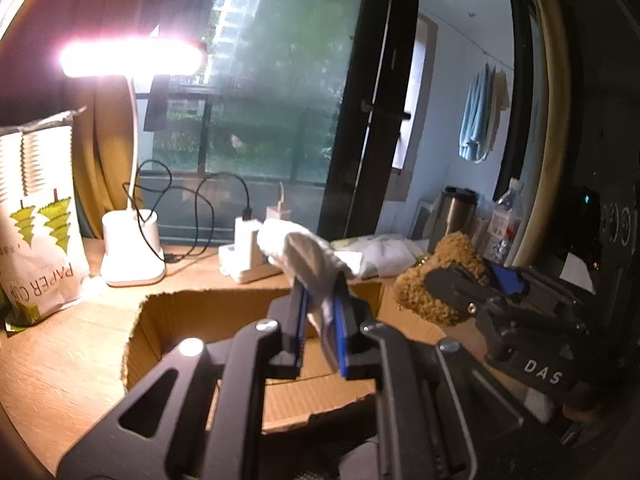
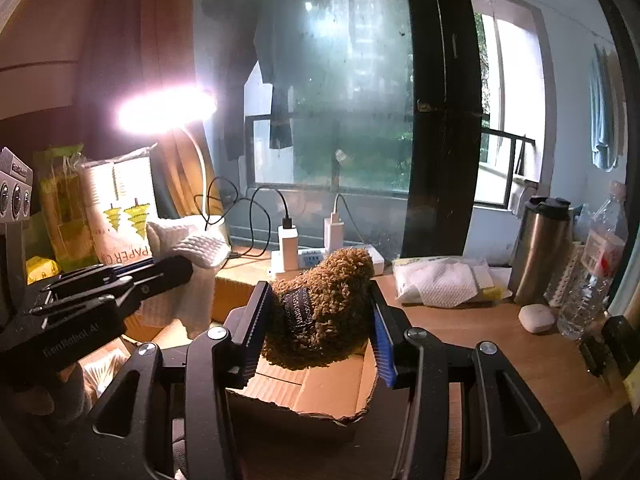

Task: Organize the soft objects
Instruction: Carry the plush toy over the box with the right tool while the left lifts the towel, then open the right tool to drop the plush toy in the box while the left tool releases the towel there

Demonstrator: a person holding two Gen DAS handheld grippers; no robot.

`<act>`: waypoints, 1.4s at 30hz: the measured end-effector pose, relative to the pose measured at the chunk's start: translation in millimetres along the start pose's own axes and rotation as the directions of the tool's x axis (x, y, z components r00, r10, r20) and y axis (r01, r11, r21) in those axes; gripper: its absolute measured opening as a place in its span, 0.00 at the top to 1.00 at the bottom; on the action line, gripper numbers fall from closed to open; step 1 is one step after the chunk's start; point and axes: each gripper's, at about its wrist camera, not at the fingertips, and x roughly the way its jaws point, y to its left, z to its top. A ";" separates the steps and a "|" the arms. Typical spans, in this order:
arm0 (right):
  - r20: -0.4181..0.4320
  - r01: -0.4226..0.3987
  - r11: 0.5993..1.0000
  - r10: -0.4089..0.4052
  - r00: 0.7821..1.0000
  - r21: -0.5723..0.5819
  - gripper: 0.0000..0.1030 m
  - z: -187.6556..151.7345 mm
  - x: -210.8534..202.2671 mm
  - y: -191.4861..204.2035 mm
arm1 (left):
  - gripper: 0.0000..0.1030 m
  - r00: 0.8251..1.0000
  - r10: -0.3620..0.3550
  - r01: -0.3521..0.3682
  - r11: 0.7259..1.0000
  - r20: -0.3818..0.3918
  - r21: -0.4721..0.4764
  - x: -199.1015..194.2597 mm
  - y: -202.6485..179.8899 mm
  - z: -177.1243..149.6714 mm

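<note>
Both grippers loaded up over the cardboard box (image 2: 320, 392)

Wooden desk (image 1: 48, 364) has the open box sitting on it, lit desk lamp (image 1: 130, 60) behind. Right gripper (image 2: 320, 320) has its jaws clamped on a shaggy brown plush toy (image 2: 324, 308), held up over the box. Left gripper (image 1: 322, 322) has its jaws pinched shut on a white cloth (image 1: 308, 256), which hangs above the box too, just beside the plush.

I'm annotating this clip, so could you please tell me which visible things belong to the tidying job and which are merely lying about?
Job:
- white cloth, in left gripper
- brown plush toy, in right gripper
- cardboard box

Lying about:
- desk lamp
- paper cup bag
- steel tumbler
- water bottle
</note>
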 end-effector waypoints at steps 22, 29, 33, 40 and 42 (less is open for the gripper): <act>-0.202 -0.047 0.996 0.061 0.977 0.069 0.53 -26.3 45.6 -0.9 | 0.83 0.967 -0.007 -0.003 0.999 -0.254 -0.042 49.6 5.4 -23.8; -0.209 -0.040 0.997 0.052 0.976 0.060 0.48 -25.0 45.0 0.4 | 0.79 0.964 -0.004 -0.009 0.999 -0.265 -0.048 46.2 7.3 -22.1; -0.202 -0.040 0.998 0.050 0.978 0.053 0.42 -24.3 39.1 1.2 | 0.78 0.962 -0.006 -0.005 0.999 -0.272 -0.039 43.4 6.2 -23.1; -0.166 -0.012 0.998 0.022 0.986 0.060 0.41 -17.5 25.6 -5.2 | 0.66 0.965 0.004 -0.012 0.999 -0.263 -0.029 38.3 5.8 -21.2; -0.163 -0.010 0.998 0.020 0.986 0.064 0.41 -16.1 22.9 -7.2 | 0.25 0.966 -0.009 -0.005 0.999 -0.257 -0.054 36.7 8.2 -20.9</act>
